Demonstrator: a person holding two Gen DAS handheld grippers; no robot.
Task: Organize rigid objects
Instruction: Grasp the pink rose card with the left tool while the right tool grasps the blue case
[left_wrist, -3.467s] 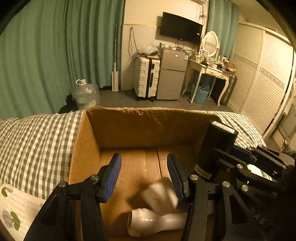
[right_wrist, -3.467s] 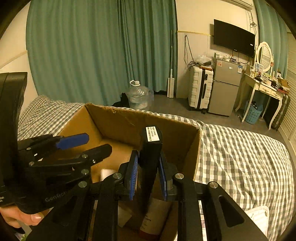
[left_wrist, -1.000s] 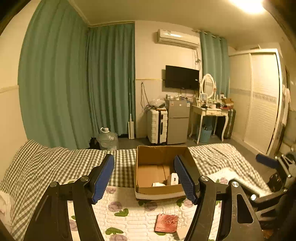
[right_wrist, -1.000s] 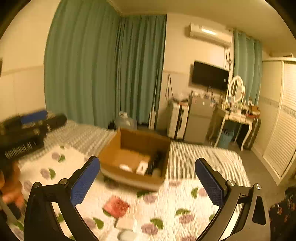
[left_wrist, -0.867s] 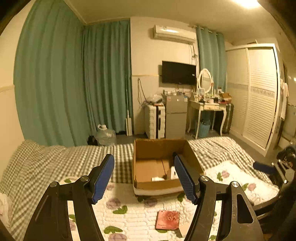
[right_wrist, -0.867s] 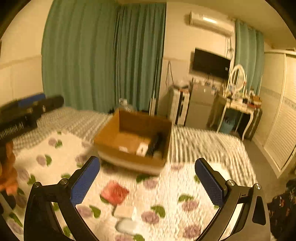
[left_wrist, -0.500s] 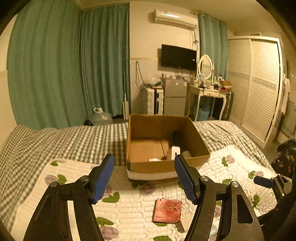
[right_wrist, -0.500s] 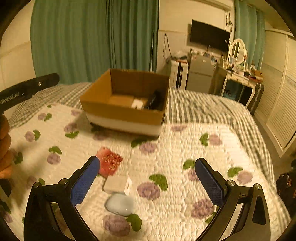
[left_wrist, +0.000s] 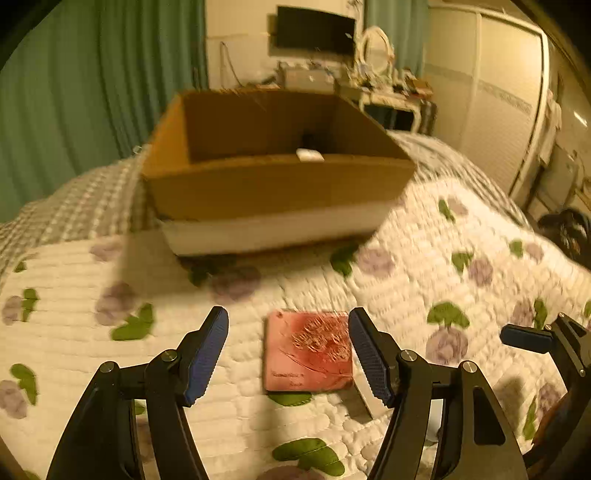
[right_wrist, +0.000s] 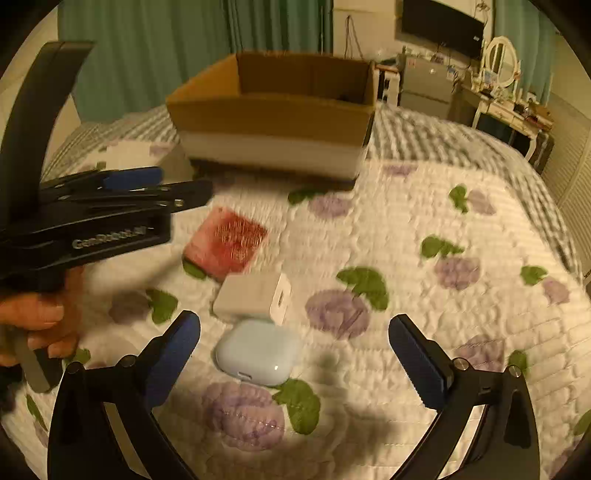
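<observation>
A flat red box (left_wrist: 308, 350) lies on the floral quilt, between the fingers of my open, empty left gripper (left_wrist: 288, 354). It also shows in the right wrist view (right_wrist: 226, 242). A white charger block (right_wrist: 255, 297) and a pale blue earbud case (right_wrist: 258, 352) lie just ahead of my open, empty right gripper (right_wrist: 295, 354). The cardboard box (left_wrist: 273, 184) stands beyond them, with a white item (left_wrist: 309, 155) and a dark object inside. The left gripper (right_wrist: 144, 184) appears at the left of the right wrist view.
The bed has a white floral quilt (right_wrist: 443, 240) over a checked sheet (left_wrist: 92, 199). Green curtains, a TV, a fridge and a dressing table stand far behind. A dark bag (left_wrist: 565, 229) lies at the bed's right edge.
Both grippers left the box, swung back and came down low over the quilt. The right gripper released the black object into the box. The red box, charger and case are now close.
</observation>
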